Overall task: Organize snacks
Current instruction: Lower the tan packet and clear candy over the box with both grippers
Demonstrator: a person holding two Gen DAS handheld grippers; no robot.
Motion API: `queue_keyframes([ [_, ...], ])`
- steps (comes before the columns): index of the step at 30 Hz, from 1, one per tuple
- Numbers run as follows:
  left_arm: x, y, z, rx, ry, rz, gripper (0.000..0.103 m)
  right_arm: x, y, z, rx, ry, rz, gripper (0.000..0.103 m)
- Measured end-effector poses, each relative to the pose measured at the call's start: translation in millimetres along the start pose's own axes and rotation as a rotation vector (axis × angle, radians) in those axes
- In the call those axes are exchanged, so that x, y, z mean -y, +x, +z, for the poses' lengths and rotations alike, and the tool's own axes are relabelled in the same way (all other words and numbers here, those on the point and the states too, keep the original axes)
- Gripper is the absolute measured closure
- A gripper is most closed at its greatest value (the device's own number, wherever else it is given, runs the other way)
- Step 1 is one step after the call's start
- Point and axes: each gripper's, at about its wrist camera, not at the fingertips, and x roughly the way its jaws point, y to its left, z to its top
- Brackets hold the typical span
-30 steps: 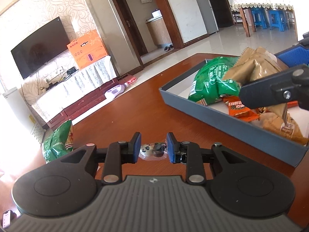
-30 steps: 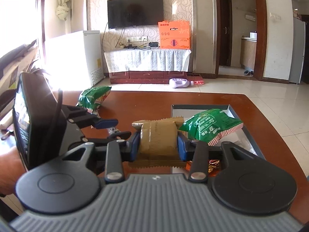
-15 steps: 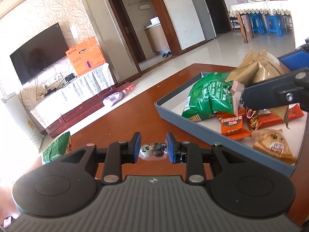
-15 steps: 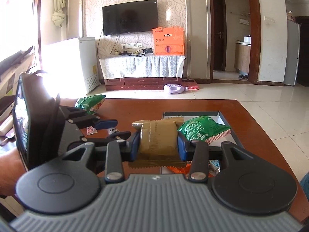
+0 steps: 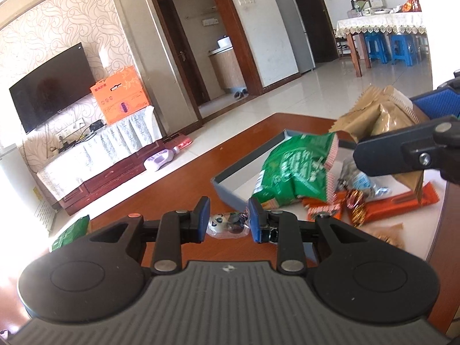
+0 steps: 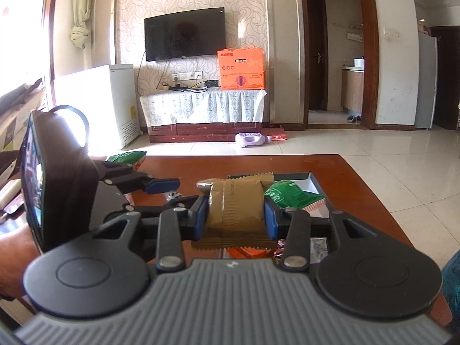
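Note:
My left gripper (image 5: 229,223) is shut on a small clear-wrapped panda candy (image 5: 222,225), held above the brown wooden table (image 5: 161,201) just short of the grey-blue tray (image 5: 227,191). My right gripper (image 6: 235,215) is shut on a brown snack packet (image 6: 234,207) and hovers over the tray (image 6: 314,185). In the left wrist view the right gripper (image 5: 386,129) and its brown packet (image 5: 373,115) hang above the tray's contents. A green bag (image 5: 296,169), orange bars (image 5: 402,204) and wrapped sweets lie inside. The left gripper (image 6: 178,192) shows at left in the right wrist view.
Another green snack bag (image 6: 126,158) lies on the table at the far left, also visible as the green bag (image 5: 69,233). A person's forearm (image 6: 14,261) is at the left edge. A TV cabinet (image 6: 201,115) and tiled floor lie beyond the table.
Both grippers have risen a little and shifted, each keeping its snack. In the left wrist view the tray's inside now shows more fully, from higher up.

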Motion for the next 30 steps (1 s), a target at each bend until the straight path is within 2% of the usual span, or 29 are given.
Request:
queue_keyframes([
  [13,34.3,22.9,15.1,0.043,-0.019,-0.082,0.069,27.6,-4.7,-3.3,0.006,0.034,-0.067,0.060],
  [27,70.0,56.0,20.9,0.054,-0.071,-0.268,0.068,53.8,1.3,-10.4,-0.028,0.099,-0.114,0.060],
  [30,75.0,55.0,18.9,0.067,-0.059,-0.263,0.049,56.2,3.7,-11.2,-0.037,0.105,-0.117,0.060],
])
